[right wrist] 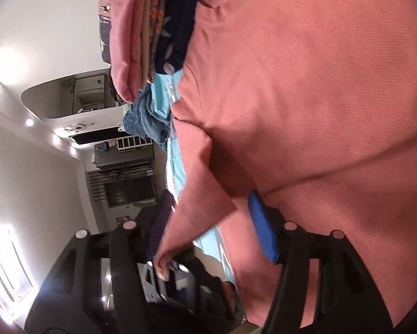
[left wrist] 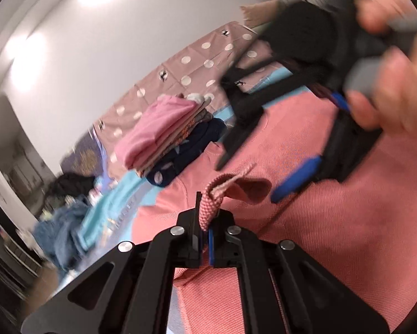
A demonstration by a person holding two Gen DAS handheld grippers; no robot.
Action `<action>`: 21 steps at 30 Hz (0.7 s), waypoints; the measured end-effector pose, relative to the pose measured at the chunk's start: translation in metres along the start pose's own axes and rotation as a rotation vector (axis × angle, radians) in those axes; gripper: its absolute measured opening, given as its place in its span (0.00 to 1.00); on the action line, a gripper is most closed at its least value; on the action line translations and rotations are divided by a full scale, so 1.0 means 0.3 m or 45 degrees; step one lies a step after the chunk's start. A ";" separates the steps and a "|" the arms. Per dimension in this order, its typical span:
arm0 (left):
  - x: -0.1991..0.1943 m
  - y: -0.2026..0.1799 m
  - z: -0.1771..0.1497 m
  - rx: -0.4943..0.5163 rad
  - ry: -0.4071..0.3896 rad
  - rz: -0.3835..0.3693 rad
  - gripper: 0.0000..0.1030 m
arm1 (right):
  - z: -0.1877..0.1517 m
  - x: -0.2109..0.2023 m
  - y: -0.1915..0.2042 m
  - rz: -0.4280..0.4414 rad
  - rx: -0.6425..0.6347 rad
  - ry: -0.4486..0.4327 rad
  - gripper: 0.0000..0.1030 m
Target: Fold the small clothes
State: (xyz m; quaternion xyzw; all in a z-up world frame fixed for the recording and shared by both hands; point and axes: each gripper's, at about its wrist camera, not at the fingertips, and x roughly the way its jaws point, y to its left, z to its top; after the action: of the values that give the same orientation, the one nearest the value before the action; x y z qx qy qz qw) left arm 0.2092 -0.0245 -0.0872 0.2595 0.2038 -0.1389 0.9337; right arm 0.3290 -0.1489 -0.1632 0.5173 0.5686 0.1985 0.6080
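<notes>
Behind your work you have a pink polka-dot quilted bedspread point(left wrist: 197, 64) under a plain white wall point(left wrist: 102, 44). A light blue sheet point(left wrist: 116, 197) lies across the bed. Off its far end stands a dark slatted cabinet point(right wrist: 124, 178), with a white compartmented rack point(right wrist: 134, 142) just above it.

The salmon-pink woven knit garment point(left wrist: 305, 194) lies over a light turquoise sheet point(left wrist: 119, 194). Behind it, the dusty-pink bedspread with white polka dots point(left wrist: 197, 64). The folded stack point(left wrist: 166, 136) runs bright pink, beige, orange-flowered grey, then navy with pale spots. Both black grippers carry blue pads point(right wrist: 264, 228).
</notes>
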 end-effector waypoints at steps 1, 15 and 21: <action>-0.001 0.020 0.003 -0.055 0.005 -0.036 0.02 | -0.009 0.009 -0.013 0.027 0.019 0.018 0.59; -0.019 0.036 -0.034 -0.235 0.060 -0.171 0.02 | -0.024 0.117 -0.033 0.276 0.173 0.023 0.51; -0.017 0.032 -0.038 -0.206 0.059 -0.158 0.02 | -0.031 0.065 -0.001 0.230 0.114 -0.040 0.42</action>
State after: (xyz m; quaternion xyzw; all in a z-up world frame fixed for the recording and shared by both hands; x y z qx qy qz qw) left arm 0.2047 -0.0095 -0.0897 0.1731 0.2515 -0.1734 0.9363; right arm 0.3257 -0.1291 -0.1711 0.5961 0.5184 0.2187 0.5727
